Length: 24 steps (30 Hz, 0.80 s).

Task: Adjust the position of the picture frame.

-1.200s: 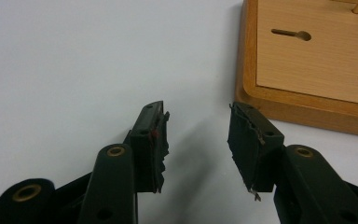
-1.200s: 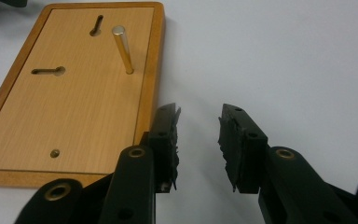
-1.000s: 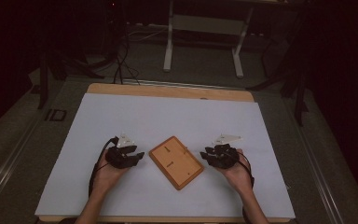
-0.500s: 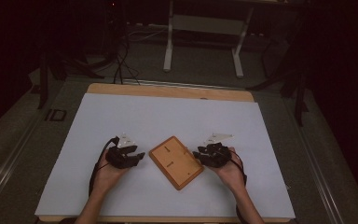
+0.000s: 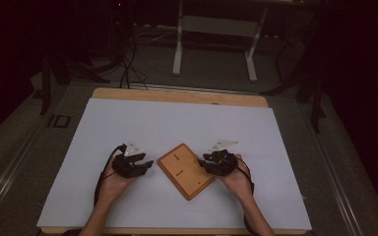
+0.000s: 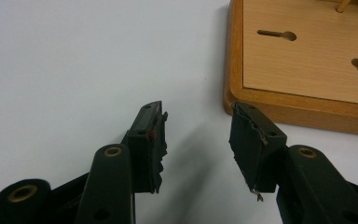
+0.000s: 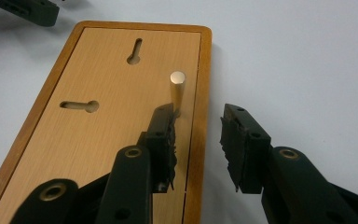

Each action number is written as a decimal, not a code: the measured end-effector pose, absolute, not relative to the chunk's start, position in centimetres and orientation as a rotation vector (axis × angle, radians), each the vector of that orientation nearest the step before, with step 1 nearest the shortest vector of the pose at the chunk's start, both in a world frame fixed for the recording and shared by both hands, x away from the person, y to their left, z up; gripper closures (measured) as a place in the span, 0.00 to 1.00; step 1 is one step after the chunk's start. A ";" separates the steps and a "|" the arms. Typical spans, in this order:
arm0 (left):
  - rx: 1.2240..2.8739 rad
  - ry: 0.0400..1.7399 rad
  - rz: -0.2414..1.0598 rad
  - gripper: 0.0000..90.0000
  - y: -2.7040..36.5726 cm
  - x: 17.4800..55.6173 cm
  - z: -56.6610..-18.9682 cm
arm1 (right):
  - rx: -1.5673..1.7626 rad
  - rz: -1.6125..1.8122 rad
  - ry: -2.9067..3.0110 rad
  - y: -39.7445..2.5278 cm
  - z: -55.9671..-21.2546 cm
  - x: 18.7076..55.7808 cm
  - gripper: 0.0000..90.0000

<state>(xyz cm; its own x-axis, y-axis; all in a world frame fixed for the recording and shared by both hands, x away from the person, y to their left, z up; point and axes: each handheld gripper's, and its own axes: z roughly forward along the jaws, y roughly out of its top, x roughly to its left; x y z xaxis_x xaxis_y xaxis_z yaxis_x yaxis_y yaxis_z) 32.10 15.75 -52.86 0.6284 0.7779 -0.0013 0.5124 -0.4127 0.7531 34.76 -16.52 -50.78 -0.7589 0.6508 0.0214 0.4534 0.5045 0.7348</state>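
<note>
The left gripper (image 6: 198,140) is wide open and holds nothing. One jaw tip sits right by a corner of the board (image 6: 303,65), with white table (image 6: 74,60) under it. The right gripper (image 7: 198,140) is open too. One jaw is over the board (image 7: 98,126) and the other is over the table, so the board's edge runs between them. A small peg (image 7: 177,88) stands up just past that jaw. From above, the board (image 5: 185,170) lies slanted between both grippers, near the front of the table (image 5: 177,123).
</note>
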 end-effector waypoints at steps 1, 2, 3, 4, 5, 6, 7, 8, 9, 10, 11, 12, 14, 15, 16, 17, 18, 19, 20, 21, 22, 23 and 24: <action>2.106 1.006 0.455 0.60 15.7 32.1 -52.9 | 0.936 1.102 2.492 -16.4 -50.8 34.8 0.71; 2.108 1.006 0.456 0.60 15.7 32.1 -52.9 | 0.932 1.107 2.497 -16.3 -50.8 34.8 0.71; 2.108 1.006 0.455 0.60 15.7 32.1 -52.9 | 0.927 1.109 2.499 -16.2 -50.9 34.8 0.71; 2.108 1.007 0.454 0.60 15.7 32.1 -52.9 | 0.923 1.109 2.502 -16.0 -50.9 34.8 0.72; 2.108 1.007 0.454 0.60 15.7 32.1 -52.9 | 0.921 1.110 2.504 -15.9 -50.9 34.8 0.72; 2.109 1.006 0.454 0.60 15.7 32.1 -52.9 | 0.916 1.111 2.508 -15.7 -51.0 34.8 0.72; 2.109 1.006 0.454 0.60 15.7 32.1 -52.9 | 0.916 1.111 2.508 -15.7 -51.0 34.8 0.72; 2.110 1.005 0.455 0.60 15.7 32.2 -52.9 | 0.914 1.108 2.509 -15.6 -51.0 34.8 0.74; 2.111 1.006 0.454 0.60 15.7 32.2 -52.9 | 0.905 1.115 2.515 -15.3 -51.1 34.9 0.78; 2.112 1.006 0.454 0.60 15.7 32.2 -52.9 | 0.903 1.116 2.515 -15.1 -51.1 35.0 0.80; 2.111 1.008 0.454 0.60 15.7 32.2 -53.0 | 0.909 1.117 2.515 -15.0 -51.2 35.1 0.82; 2.112 1.009 0.453 0.60 15.7 32.2 -53.0 | 0.912 1.117 2.515 -14.9 -51.3 35.1 0.85; 2.111 1.012 0.453 0.60 15.7 32.2 -53.0 | 0.912 1.121 2.509 -14.7 -51.4 35.2 0.88; 2.112 1.012 0.452 0.60 15.8 32.2 -52.9 | 0.912 1.124 2.504 -14.6 -51.5 35.3 0.88; 2.110 1.012 0.451 0.60 15.8 32.2 -53.0 | 0.912 1.123 2.499 -14.6 -51.5 35.4 0.89; 2.113 1.011 0.451 0.60 15.8 32.2 -53.0 | 0.919 1.125 2.493 -14.5 -51.6 35.4 0.89; 2.115 1.011 0.451 0.60 15.7 32.2 -53.0 | 0.923 1.130 2.491 -14.4 -51.7 35.5 0.90; 2.117 1.009 0.451 0.60 15.7 32.2 -53.0 | 0.928 1.136 2.490 -14.3 -51.8 35.5 0.91; 2.118 1.007 0.451 0.60 15.7 32.2 -53.0 | 0.921 1.138 2.485 -14.2 -51.9 35.6 0.92; 2.116 1.006 0.451 0.60 15.7 32.2 -53.0 | 0.921 1.139 2.482 -14.1 -52.0 35.5 0.92; 2.117 1.005 0.450 0.60 15.7 32.2 -53.0 | 0.923 1.145 2.475 -14.0 -52.1 35.5 0.92; 2.117 1.006 0.449 0.60 15.7 32.2 -53.0 | 0.930 1.149 2.469 -14.0 -52.1 35.5 0.92; 2.118 1.006 0.449 0.60 15.7 32.2 -53.0 | 0.937 1.155 2.464 -14.0 -52.2 35.5 0.92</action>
<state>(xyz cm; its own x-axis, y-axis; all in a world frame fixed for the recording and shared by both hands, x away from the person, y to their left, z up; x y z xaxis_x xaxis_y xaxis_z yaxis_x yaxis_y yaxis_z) 32.25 15.69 -53.01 0.6316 0.7753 0.0003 0.5176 -0.4220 0.7443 35.50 -14.02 -52.19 -0.7572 0.6523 0.0339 0.4434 0.4753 0.7599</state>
